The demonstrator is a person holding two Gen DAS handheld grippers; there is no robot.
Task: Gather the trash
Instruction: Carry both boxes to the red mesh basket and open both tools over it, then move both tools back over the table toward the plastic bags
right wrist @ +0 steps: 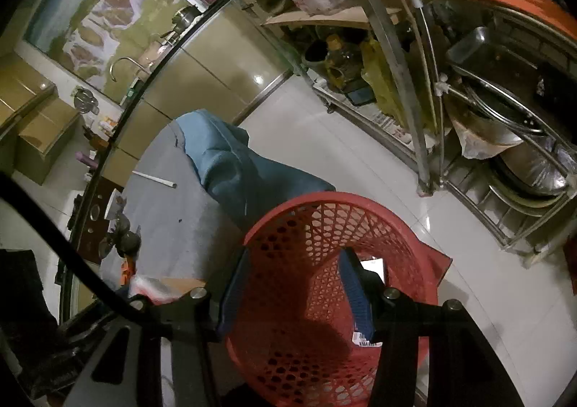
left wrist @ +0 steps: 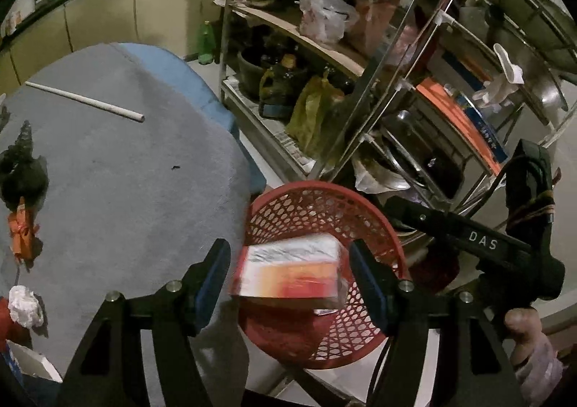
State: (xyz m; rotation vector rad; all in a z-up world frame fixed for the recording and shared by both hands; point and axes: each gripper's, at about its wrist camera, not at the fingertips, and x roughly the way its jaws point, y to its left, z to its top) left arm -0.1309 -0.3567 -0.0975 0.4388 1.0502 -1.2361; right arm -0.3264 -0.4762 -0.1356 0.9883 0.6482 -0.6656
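Note:
In the left wrist view my left gripper [left wrist: 290, 280] is open, its jaws wide apart over a red mesh basket [left wrist: 324, 212]. A blurred white and orange carton [left wrist: 288, 271] is between the fingers without touching them, over the basket. On the grey tabletop [left wrist: 119, 172] lie a white stick [left wrist: 86, 101], an orange wrapper [left wrist: 22, 232] and a crumpled white paper ball [left wrist: 25, 307]. In the right wrist view my right gripper [right wrist: 294, 293] is open and empty over the same basket [right wrist: 324, 223], which holds a white item [right wrist: 375, 268].
A metal rack [left wrist: 378, 82] with bags, bottles and pans stands behind the basket. A blue cloth [right wrist: 234, 169] hangs off the table edge. A dark object [left wrist: 21, 169] sits at the table's left. White tiled floor [right wrist: 360, 161] lies between table and rack.

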